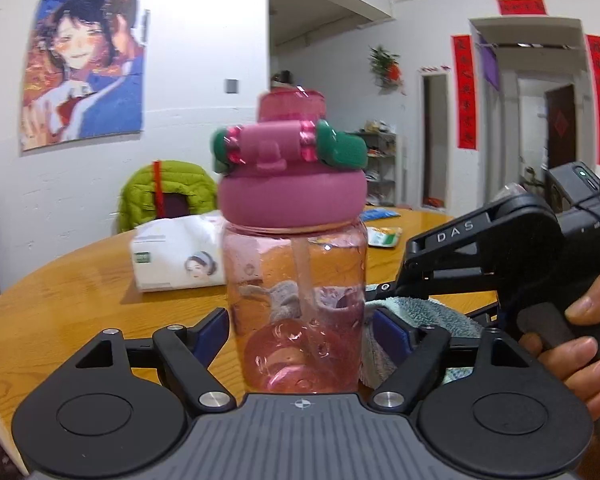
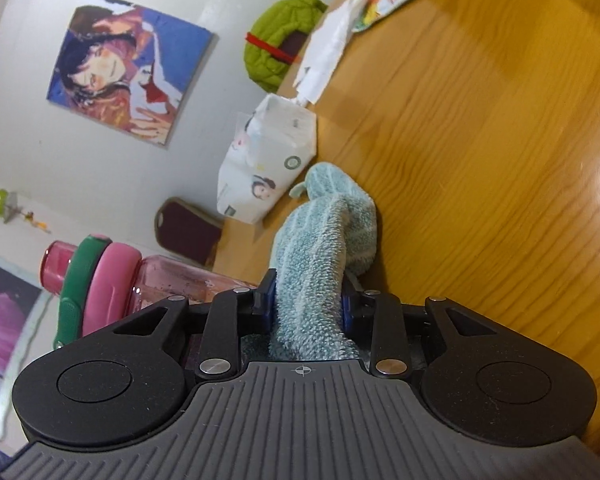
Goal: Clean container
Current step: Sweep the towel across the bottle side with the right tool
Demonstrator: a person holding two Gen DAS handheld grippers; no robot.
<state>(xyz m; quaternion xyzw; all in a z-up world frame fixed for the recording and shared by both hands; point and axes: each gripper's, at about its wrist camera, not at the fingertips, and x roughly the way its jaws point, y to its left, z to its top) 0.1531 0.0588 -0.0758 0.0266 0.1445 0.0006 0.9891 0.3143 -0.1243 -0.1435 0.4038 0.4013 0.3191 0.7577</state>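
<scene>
A clear pink bottle (image 1: pixel 296 292) with a pink lid and green handle stands upright between the pads of my left gripper (image 1: pixel 300 330), which is shut on it. My right gripper (image 2: pixel 309 298) is shut on a light blue towel (image 2: pixel 320 248) and holds it against the bottle's right side. In the left wrist view the right gripper (image 1: pixel 380 288) comes in from the right with the towel (image 1: pixel 420 312) beside the bottle. In the right wrist view the bottle (image 2: pixel 168 280) lies at the left, just past the left finger.
A round wooden table (image 1: pixel 80 292) holds a white tissue pack (image 1: pixel 176 256) behind the bottle and snack packets (image 1: pixel 384 236) further back. A chair with a green jacket (image 1: pixel 168 192) stands behind the table. A poster (image 1: pixel 84 68) hangs on the wall.
</scene>
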